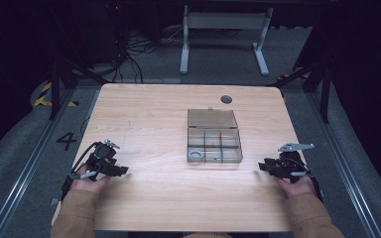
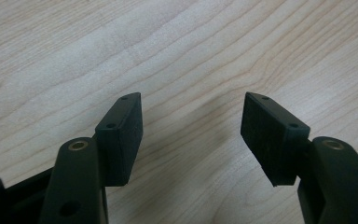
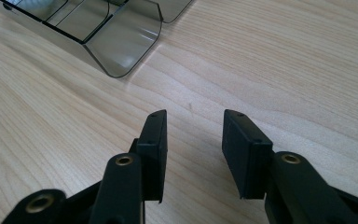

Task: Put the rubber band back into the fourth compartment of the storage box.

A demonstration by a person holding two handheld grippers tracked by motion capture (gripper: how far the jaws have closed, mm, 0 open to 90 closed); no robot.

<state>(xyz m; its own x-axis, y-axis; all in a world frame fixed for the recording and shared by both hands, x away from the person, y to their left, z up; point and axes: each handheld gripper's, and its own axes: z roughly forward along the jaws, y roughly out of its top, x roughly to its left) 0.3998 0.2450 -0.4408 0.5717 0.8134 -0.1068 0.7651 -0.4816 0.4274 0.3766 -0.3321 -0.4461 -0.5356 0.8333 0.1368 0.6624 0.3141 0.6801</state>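
Clear compartment box (image 1: 213, 136) sits mid-table, long axis near-far; right gripper (image 1: 267, 166) nearer, jaws narrowly apart, empty; left gripper (image 1: 120, 170) wide, empty.

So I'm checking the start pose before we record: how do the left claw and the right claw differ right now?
The left claw is spread wider than the right claw, though both are open. The left claw looks down at bare table; the right claw points toward the clear compartment box, a corner of it just ahead. Both are empty, each held near a side edge of the table.
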